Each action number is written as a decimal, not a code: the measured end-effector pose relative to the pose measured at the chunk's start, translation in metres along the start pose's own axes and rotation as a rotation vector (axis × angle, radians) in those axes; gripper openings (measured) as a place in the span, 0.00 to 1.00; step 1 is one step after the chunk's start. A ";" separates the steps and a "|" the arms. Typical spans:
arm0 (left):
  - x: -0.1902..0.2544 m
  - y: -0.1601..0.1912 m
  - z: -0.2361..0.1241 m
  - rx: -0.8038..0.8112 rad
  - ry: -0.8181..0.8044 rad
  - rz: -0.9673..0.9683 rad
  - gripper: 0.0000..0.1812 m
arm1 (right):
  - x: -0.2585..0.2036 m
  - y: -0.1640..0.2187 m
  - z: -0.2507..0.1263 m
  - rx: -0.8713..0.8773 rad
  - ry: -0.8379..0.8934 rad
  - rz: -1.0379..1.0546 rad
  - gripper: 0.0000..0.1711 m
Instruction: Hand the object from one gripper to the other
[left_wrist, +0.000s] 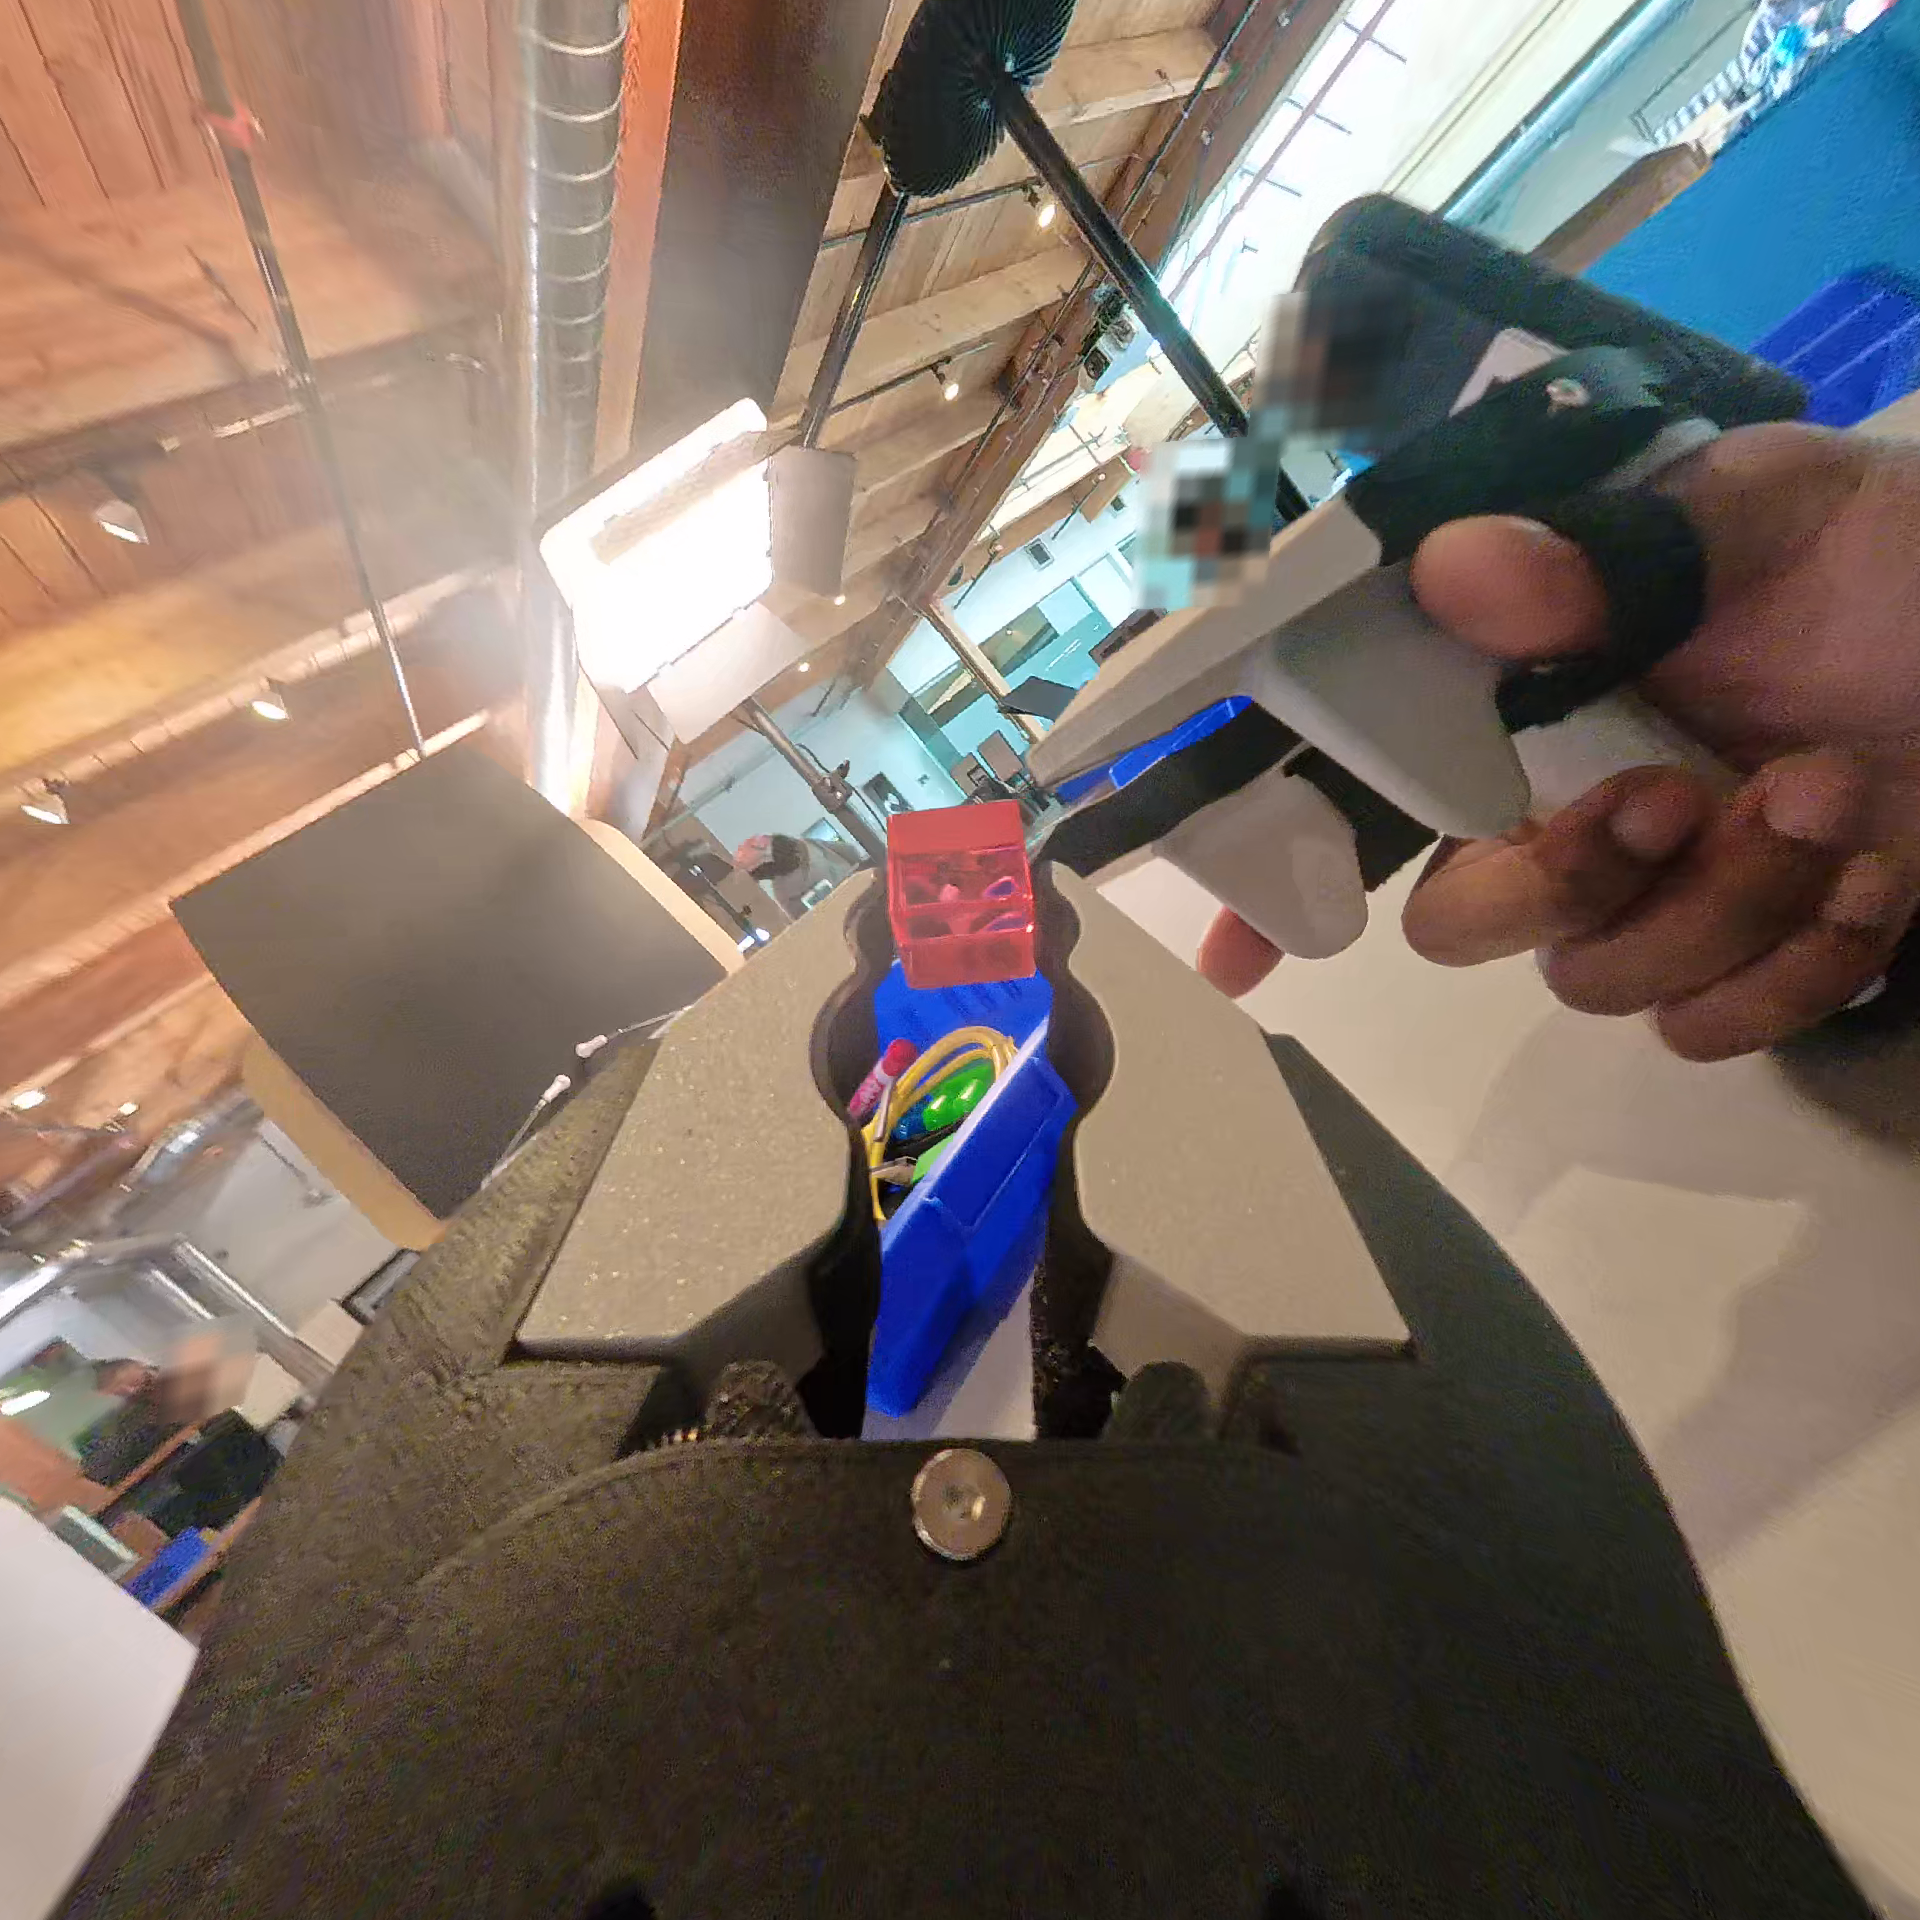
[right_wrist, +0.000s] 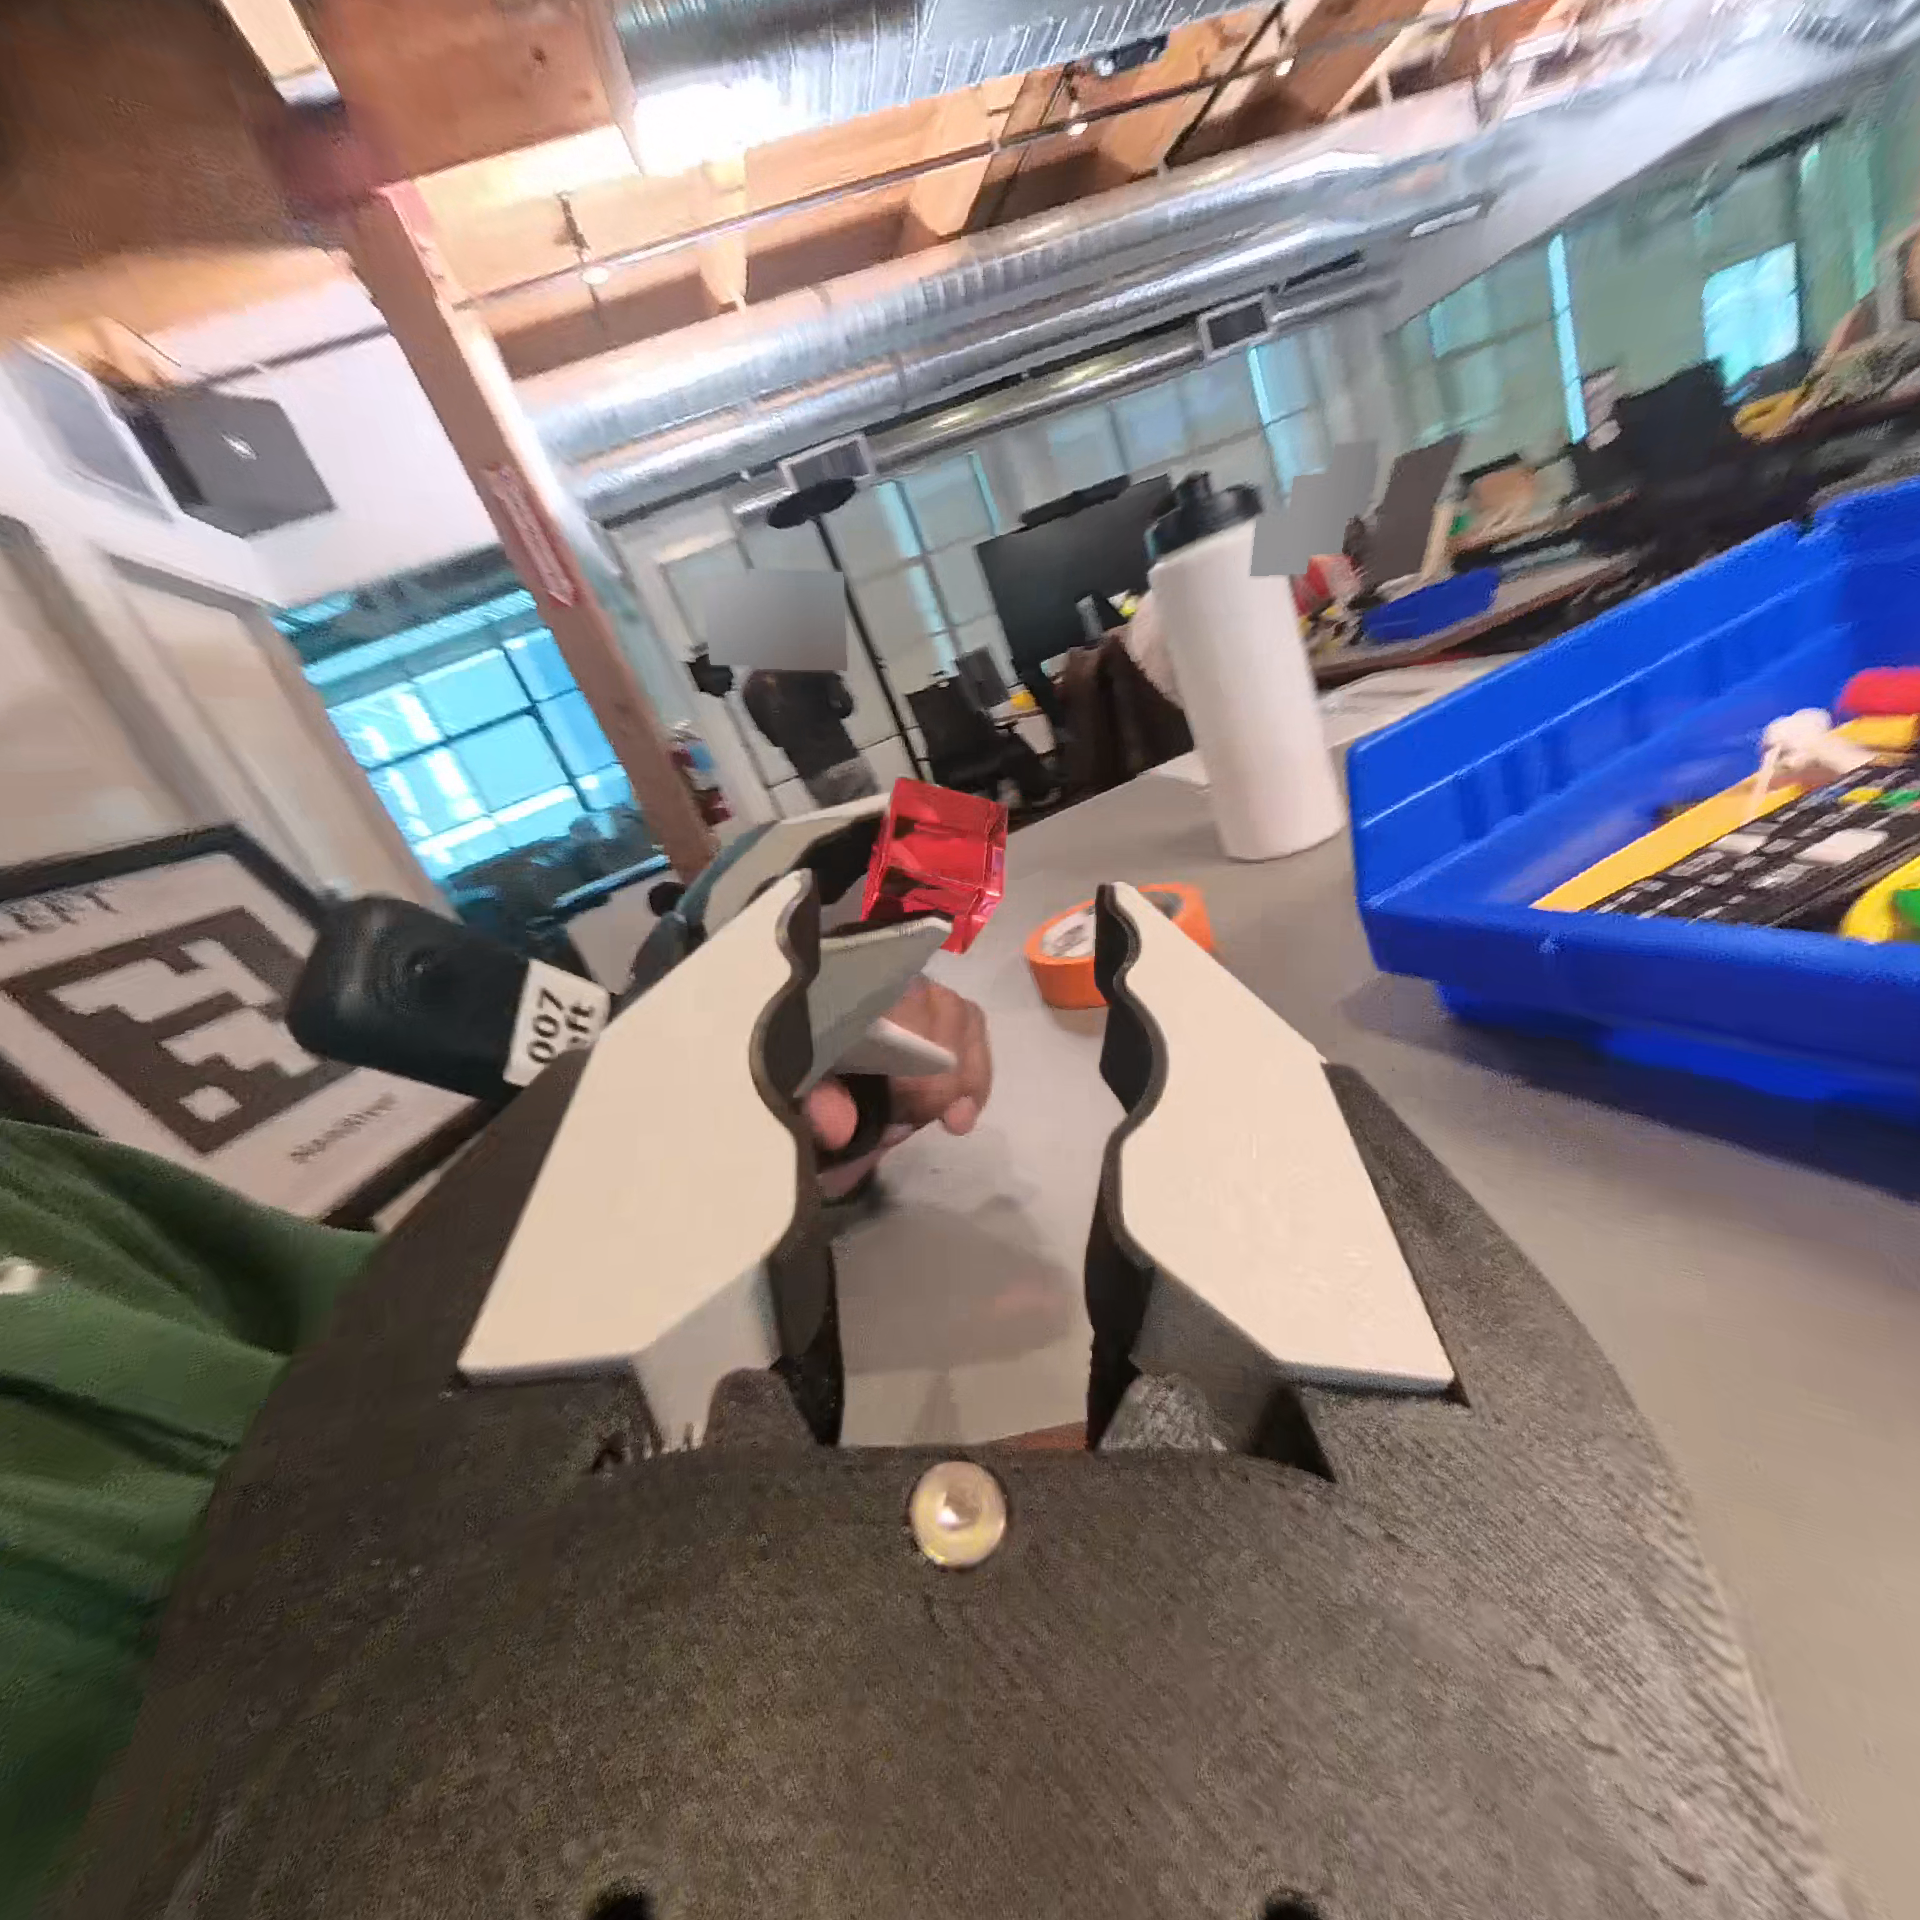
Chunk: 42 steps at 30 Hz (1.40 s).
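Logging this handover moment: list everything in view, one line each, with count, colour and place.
cube: one, clear red, pinched at the left tongs' tips, in the air
bin: one in the right wrist view, blue, on the table at right, full of mixed items; whether the blue bin behind the cube in the left wrist view is the same one I cannot tell
tape roll: one, orange, flat on the table
bottle: one, white with black lid, upright behind the tape
table: one, grey
marker board: one, black and white, framed, far left
left tongs: grey, shut on the cube
right tongs: grey, open, empty, tips near the cube
hands: one on each handle
sleeve: green, lower left
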<state>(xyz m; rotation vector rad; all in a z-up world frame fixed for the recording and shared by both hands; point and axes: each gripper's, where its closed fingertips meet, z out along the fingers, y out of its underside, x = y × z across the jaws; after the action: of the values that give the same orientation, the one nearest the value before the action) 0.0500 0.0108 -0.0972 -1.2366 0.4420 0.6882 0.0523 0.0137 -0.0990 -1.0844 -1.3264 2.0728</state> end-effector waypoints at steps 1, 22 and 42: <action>0.002 -0.001 0.000 0.000 -0.002 0.027 0.15 | -0.001 0.001 0.000 -0.005 -0.019 0.026 0.32; 0.005 0.020 0.004 -0.090 0.215 -0.570 0.25 | 0.008 -0.015 -0.005 0.061 0.350 -0.667 0.17; 0.020 0.000 -0.007 -0.044 0.567 -1.255 0.22 | 0.001 0.013 0.012 -0.069 0.466 -1.243 0.17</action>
<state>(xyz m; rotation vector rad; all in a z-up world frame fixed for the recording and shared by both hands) 0.0646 0.0090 -0.1118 -1.4515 0.0354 -0.7353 0.0429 0.0018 -0.1085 -0.4492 -1.2926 0.8055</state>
